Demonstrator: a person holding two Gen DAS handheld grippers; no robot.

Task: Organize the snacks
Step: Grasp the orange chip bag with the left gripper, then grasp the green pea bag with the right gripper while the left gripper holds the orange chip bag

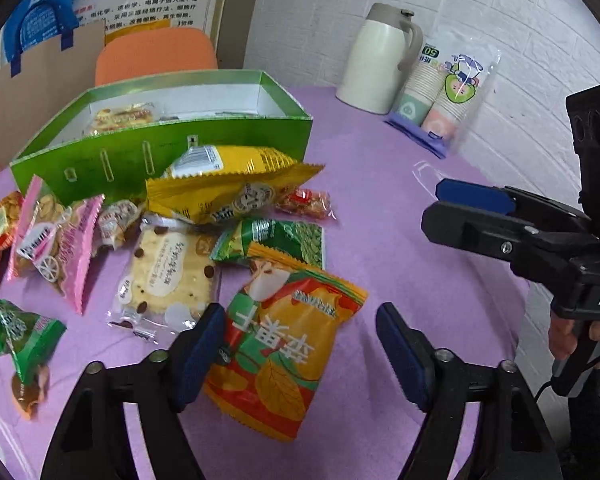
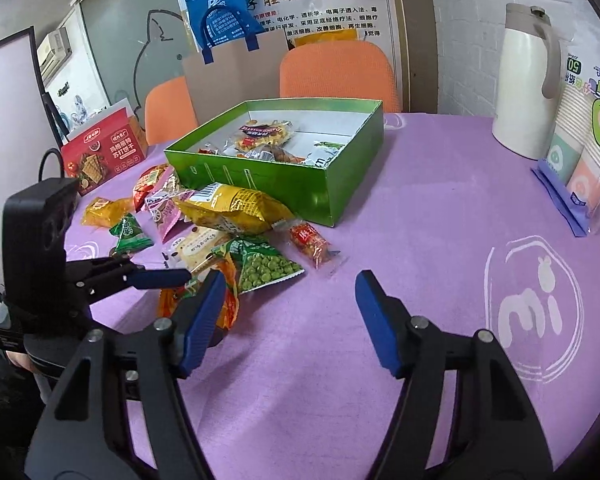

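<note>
An orange apple-print snack packet [image 1: 284, 352] lies on the purple tablecloth between the fingers of my open left gripper [image 1: 300, 320]; the left pad [image 1: 200, 352] is at the packet's edge. Beyond it lies a loose pile: a green pea packet [image 1: 284, 240], a cracker packet [image 1: 168, 276], a big yellow bag [image 1: 228, 184] and a pink packet [image 1: 56, 236]. Behind them, the green box [image 1: 180, 152] holds several packets. My right gripper [image 2: 292, 300] hangs open over bare cloth, right of the pile, with nothing between its fingers. The pea packet [image 2: 264, 266] and a small red packet [image 2: 310, 242] lie ahead of it.
A cream thermos jug [image 2: 528, 84] and a sleeve of paper cups [image 2: 584, 152] stand at the back right by the wall. A red biscuit carton [image 2: 104, 152] sits at the table's far left. Orange chairs [image 2: 336, 72] stand behind the table.
</note>
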